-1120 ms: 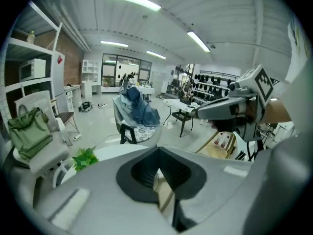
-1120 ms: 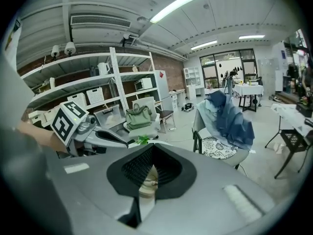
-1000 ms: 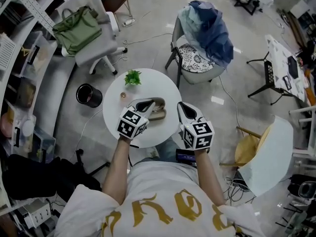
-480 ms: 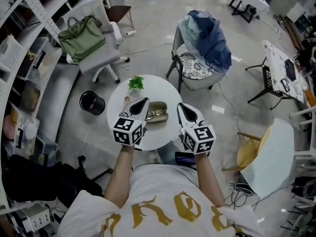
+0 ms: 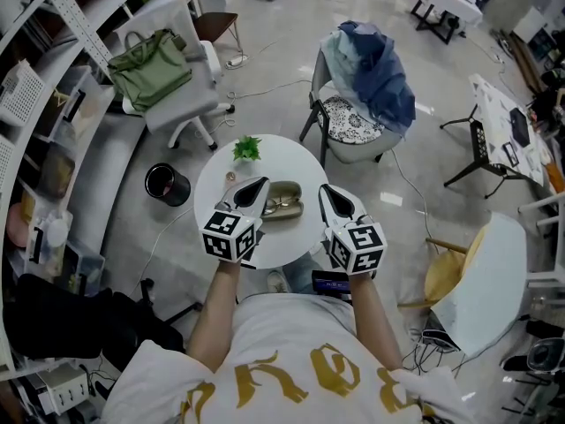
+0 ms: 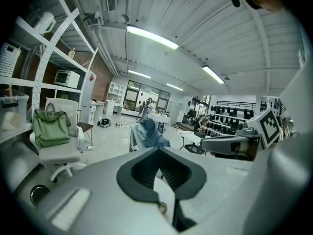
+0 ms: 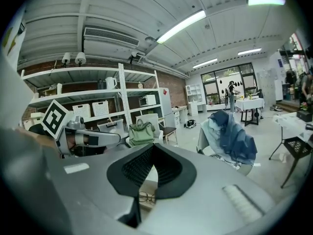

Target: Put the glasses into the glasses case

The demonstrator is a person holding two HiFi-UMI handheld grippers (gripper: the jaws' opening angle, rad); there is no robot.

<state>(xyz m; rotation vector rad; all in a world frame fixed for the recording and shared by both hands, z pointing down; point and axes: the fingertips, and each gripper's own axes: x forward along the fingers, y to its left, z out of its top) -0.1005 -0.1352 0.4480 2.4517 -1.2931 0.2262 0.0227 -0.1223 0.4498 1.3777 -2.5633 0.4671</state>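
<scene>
Hovered over round table [image 5: 300, 162] near edge, flanking glasses case [image 5: 284, 189].
Left gripper [image 5: 261, 182], right gripper [image 5: 323, 188] pinched closed, empty; glasses [image 5: 281, 207] lay inside.

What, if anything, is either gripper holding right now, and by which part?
Nothing: the left gripper and right gripper are shut and empty, and the glasses lie in the open glasses case.

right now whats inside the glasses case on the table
The open glasses case holds a pair of glasses, lying in its lower half. The lining under them is covered, and anything smaller beside them is too small to tell.
</scene>
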